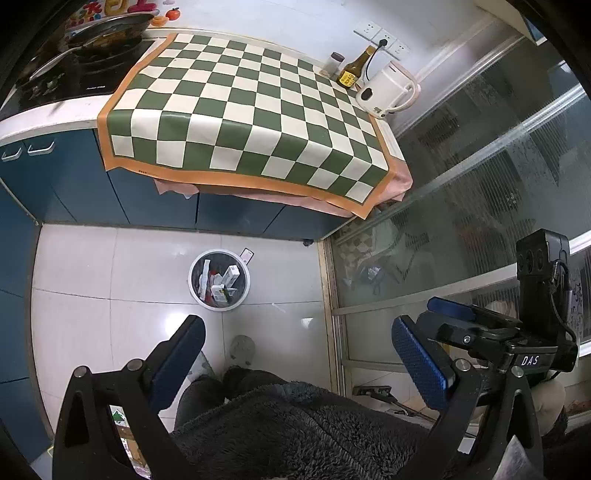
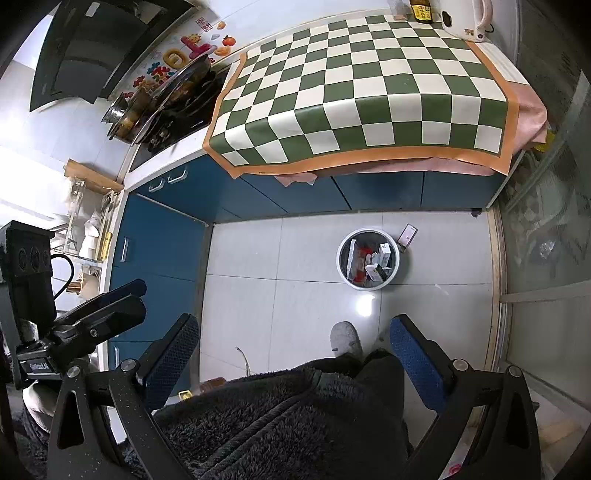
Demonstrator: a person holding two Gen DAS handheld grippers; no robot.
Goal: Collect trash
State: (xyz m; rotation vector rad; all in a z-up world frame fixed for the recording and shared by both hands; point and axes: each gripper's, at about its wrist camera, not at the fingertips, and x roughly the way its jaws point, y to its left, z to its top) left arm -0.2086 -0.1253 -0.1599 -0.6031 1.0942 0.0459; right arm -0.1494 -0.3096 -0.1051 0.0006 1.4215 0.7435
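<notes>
On the floor: round white waste bin [image 1: 219, 280] [image 2: 368, 259] standing on pale glossy tiles [image 1: 110, 288], well apart from the blue cabinet fronts [image 1: 74, 184].
Bin contents: small white cardboard boxes [image 1: 231, 276] [image 2: 384, 254], a red scrap, a pale wrapper; all lie inside the rim.
Beside bin: small flat card or packet [image 1: 246, 256] [image 2: 408, 234] on the tile, just beyond the rim on the cabinet side.
Counter: green-and-cream chequered mat with orange border [image 1: 251, 107] [image 2: 362, 92], bare on top.
Counter back corner: brown glass bottle [image 1: 355, 68], white electric kettle [image 1: 389, 90].
Stove: dark frying pan [image 1: 110, 27].
Left gripper [image 1: 299, 354]: blue-padded jaws spread wide, holding nothing.
Right gripper [image 2: 293, 354]: blue-padded jaws spread wide, holding nothing.
Person: dark fleecy garment [image 2: 280, 417], grey slipper [image 2: 345, 338] on the tile.
</notes>
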